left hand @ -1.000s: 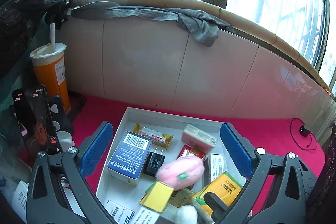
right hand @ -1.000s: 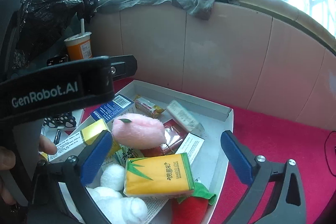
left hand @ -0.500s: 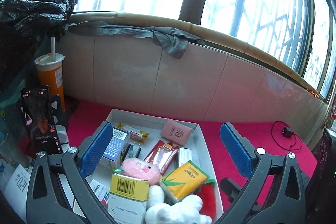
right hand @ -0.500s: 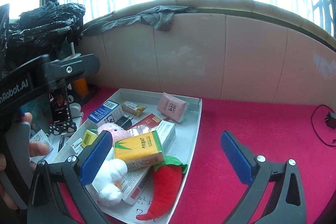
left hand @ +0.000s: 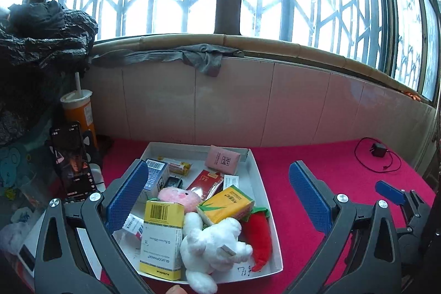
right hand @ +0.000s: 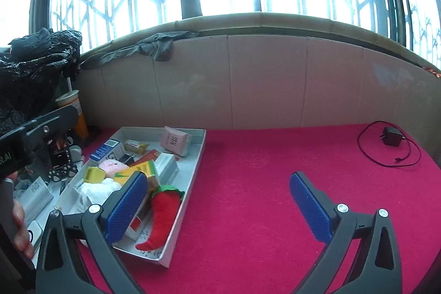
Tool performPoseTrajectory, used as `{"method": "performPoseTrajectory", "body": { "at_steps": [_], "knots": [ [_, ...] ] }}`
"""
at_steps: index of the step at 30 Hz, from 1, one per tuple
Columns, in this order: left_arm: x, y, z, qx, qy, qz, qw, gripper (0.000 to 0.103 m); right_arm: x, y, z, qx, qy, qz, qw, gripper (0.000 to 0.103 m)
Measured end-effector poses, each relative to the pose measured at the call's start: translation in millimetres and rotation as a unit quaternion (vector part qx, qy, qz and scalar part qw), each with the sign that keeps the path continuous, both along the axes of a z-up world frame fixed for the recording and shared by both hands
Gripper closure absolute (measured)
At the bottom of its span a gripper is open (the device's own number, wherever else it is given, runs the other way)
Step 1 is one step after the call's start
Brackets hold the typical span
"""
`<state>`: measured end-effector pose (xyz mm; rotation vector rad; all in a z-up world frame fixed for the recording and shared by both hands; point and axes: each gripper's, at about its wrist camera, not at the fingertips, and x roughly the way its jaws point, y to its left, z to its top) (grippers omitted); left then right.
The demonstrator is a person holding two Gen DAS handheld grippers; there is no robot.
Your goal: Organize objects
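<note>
Both grippers, left gripper point(left hand: 217, 194) and right gripper point(right hand: 217, 204), hang with fingers spread wide and empty, back from the crammed white tray point(left hand: 260, 178) on the red bench point(right hand: 261, 183). Sorting looks finished or paused; next, pick one item.

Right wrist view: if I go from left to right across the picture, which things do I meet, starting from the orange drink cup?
Orange drink cup → white tray with the red chili plush in it → bare red cloth → black charger with its cable.
</note>
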<state>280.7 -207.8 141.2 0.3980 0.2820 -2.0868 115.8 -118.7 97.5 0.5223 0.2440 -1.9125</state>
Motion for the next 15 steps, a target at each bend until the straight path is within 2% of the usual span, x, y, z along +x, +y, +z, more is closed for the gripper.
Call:
{"method": "performPoseTrajectory", "body": {
  "at_steps": [4,7,9,12,15],
  "knots": [
    [-12.5,34.7,-4.0,-0.057,-0.058,0.02,0.9965,0.0,-8.0,20.7,-3.4,0.006,-0.001,-0.049,0.999,0.0],
    [-10.5,61.2,-5.8,-0.094,-0.056,0.04,0.9932,0.0,-5.6,39.7,2.9,-0.014,0.024,-0.07,0.997,0.0],
    [-7.5,68.8,-7.6,-0.086,-0.053,0.043,0.994,0.0,-2.6,53.8,8.3,-0.036,0.04,-0.078,0.996,0.0],
    [-10.4,64.8,-14.1,-0.04,-0.076,0.024,0.996,0.0,-3.4,74.9,11.8,-0.078,0.019,-0.067,0.995,0.0],
    [-5.8,65.1,-18.5,-0.01,-0.066,0.011,0.9977,0.0,-5.0,90.1,8.2,-0.098,0.0,-0.071,0.993,0.0]
  ]
}}
